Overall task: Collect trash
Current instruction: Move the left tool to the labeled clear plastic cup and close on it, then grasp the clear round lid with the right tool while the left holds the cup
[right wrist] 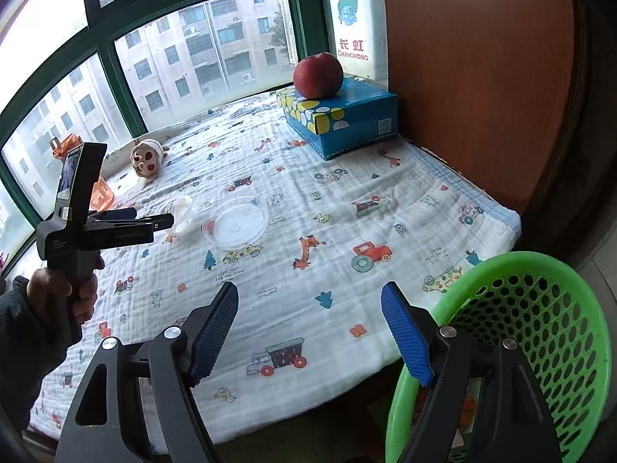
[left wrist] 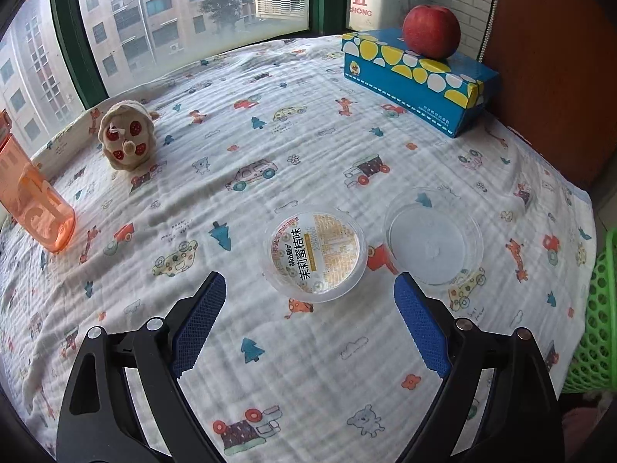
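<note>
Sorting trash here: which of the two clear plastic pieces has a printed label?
The cup directly ahead of the left tongs; the lid beside it is plain.

"CHANGHONG" on white box [right wrist: 353,27], "茉莉蜜桔味" on cup lid [left wrist: 314,256]

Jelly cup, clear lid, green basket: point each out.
jelly cup [left wrist: 314,256], left wrist view, printed top film.
clear lid [left wrist: 434,241], left wrist view, its centre.
green basket [right wrist: 540,308], right wrist view, perforated inner wall.

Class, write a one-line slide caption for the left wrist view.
Open left gripper above a labelled jelly cup beside a clear lid on a patterned cloth.
</note>
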Motion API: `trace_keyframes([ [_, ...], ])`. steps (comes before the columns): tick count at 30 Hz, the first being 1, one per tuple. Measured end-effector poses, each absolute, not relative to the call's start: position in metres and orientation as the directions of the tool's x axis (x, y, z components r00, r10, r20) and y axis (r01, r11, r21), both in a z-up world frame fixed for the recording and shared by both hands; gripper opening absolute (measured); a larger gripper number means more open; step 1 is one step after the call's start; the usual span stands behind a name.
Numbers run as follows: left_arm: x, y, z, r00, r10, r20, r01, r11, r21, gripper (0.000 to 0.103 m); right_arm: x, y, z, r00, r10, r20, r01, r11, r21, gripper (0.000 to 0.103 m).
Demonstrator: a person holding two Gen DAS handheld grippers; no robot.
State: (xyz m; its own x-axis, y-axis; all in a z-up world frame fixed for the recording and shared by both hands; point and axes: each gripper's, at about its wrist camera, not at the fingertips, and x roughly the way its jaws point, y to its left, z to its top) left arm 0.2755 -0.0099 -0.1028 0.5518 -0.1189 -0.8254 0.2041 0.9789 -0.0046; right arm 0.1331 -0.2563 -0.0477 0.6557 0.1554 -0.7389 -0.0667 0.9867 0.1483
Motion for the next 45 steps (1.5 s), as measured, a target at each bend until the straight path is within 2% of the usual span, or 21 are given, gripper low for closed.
trace_keyframes([
  [9, 0.299, -0.010, -0.124, 0.524, -0.130, -0.842, 0.221, 0.975, -0.013, 0.087, 0.165, -0.238, -0.062, 0.625, 0.170, -0.762, -0.090, 0.985, 0.146, 0.074],
  [13, 0.301, -0.011, -0.126, 0.528, -0.155, -0.835, 0.243, 0.970, -0.027, 0.074, 0.176, -0.230, -0.068, 0.610, 0.173, -0.774, -0.104, 0.985, 0.138, 0.074],
  [14, 0.300, -0.011, -0.126, 0.532, -0.168, -0.830, 0.255, 0.966, -0.033, 0.068, 0.179, -0.228, -0.070, 0.607, 0.172, -0.776, -0.108, 0.985, 0.134, 0.074],
  [23, 0.283, 0.004, -0.107, 0.578, -0.165, -0.799, 0.253, 0.967, -0.016, 0.068, 0.205, -0.201, -0.081, 0.580, 0.191, -0.792, -0.158, 0.980, 0.121, 0.074],
  [31, 0.267, 0.023, -0.090, 0.601, -0.159, -0.783, 0.239, 0.971, -0.013, 0.068, 0.239, -0.169, -0.098, 0.549, 0.215, -0.808, -0.198, 0.972, 0.125, 0.084],
  [45, 0.261, 0.042, -0.085, 0.605, -0.163, -0.780, 0.219, 0.975, -0.034, 0.068, 0.284, -0.131, -0.138, 0.492, 0.173, -0.853, -0.226, 0.972, 0.067, 0.090],
])
